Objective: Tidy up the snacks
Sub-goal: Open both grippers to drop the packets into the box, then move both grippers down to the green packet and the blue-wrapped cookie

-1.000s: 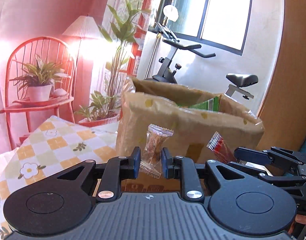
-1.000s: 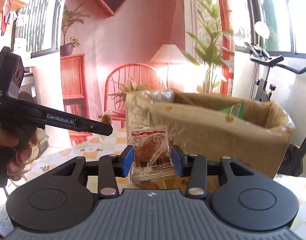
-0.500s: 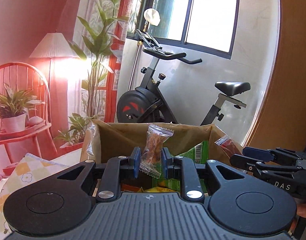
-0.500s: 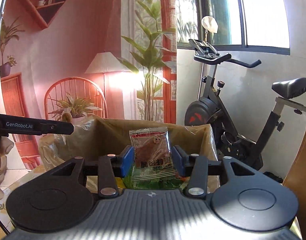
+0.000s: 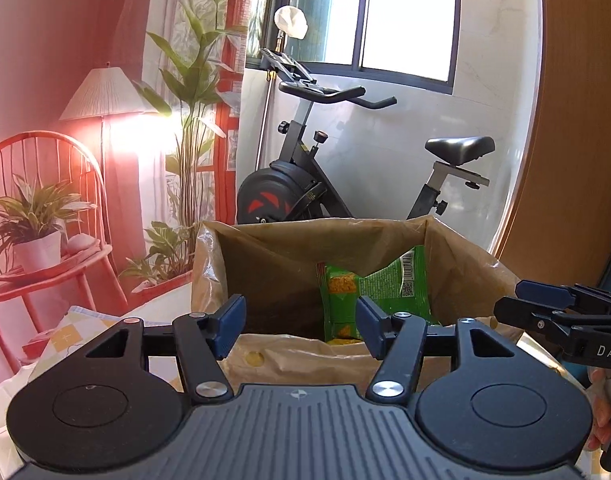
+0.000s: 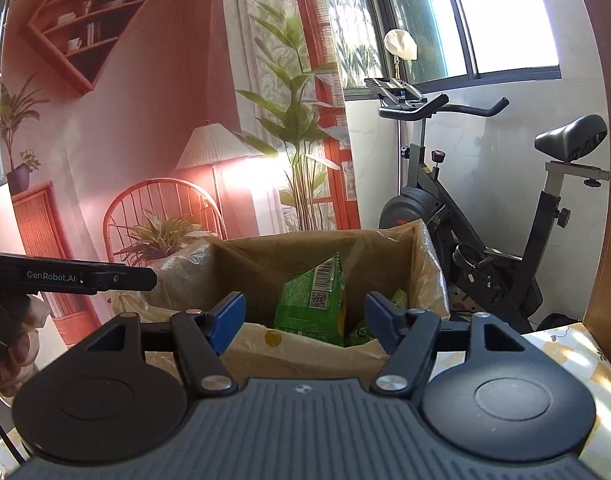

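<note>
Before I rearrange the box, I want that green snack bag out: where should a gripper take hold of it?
Grip the green snack bag by its raised barcode corner, coming straight down from above with the right gripper: it leans upright, and the cardboard box walls block the sides.

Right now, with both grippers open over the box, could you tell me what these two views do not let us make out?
- Floor of the box: both views, hidden by its near wall and the green snack bag.
- Any small snacks inside: none visible; that wall and bag block the view.
- Green bag's front label: only its barcode side shows.
- Right gripper in the left view: cut off by the right edge.
- Left gripper in the right view: cut off by the left edge.
</note>
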### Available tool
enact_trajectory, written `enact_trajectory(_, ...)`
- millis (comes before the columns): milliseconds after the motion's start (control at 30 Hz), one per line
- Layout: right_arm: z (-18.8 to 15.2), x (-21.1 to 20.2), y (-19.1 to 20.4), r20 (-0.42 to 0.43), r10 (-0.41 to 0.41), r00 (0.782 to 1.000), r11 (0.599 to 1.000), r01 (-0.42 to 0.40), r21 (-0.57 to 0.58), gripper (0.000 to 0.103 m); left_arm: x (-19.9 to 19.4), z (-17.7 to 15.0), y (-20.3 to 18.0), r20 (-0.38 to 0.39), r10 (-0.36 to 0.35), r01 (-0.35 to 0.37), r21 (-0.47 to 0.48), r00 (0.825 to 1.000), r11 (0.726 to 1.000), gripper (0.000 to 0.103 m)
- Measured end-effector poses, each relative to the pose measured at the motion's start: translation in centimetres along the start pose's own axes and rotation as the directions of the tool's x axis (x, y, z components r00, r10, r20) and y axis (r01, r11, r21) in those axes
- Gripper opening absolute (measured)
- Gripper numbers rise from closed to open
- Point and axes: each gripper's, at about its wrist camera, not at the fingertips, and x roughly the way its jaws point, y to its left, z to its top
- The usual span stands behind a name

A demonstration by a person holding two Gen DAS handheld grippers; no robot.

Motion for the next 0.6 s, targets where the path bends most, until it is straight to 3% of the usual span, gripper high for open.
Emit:
enact_trajectory(167, -2.2, -2.2, 2.3, 0.014, 0.06, 0.998, 0.996, -0.06, 0.066, 0.069, -3.5, -1.3, 1.2, -0.012, -0.009, 0.009, 0.056, 1.0, 0.998, 0.063)
enact_trajectory(300, -4.3, -2.6, 4.0, -0.03, 0.077, 0.997, 0.994, -0.074, 0.08, 0.069, -4.7, -3.1, 3.2, -0.059, -0.014, 0.018, 0.055, 0.998, 0.998, 0.063)
enact_trajectory(433, -6.8, -1.8, 5.7, -0.124, 0.096, 0.988, 0.993, -0.086, 0.084, 0.069, -5.0, -5.2, 5.4, -0.099, 0.01, -0.007, 0.033, 0.995, 0.999, 0.062)
enact_trajectory(600, -9.9, 0.1, 7.1, -0.267, 0.109, 0.957, 0.991, -0.084, 0.102, 0.065, -4.5, -7.7, 7.1, -0.138, 0.017, -0.018, -0.011, 0.99, 1.0, 0.062)
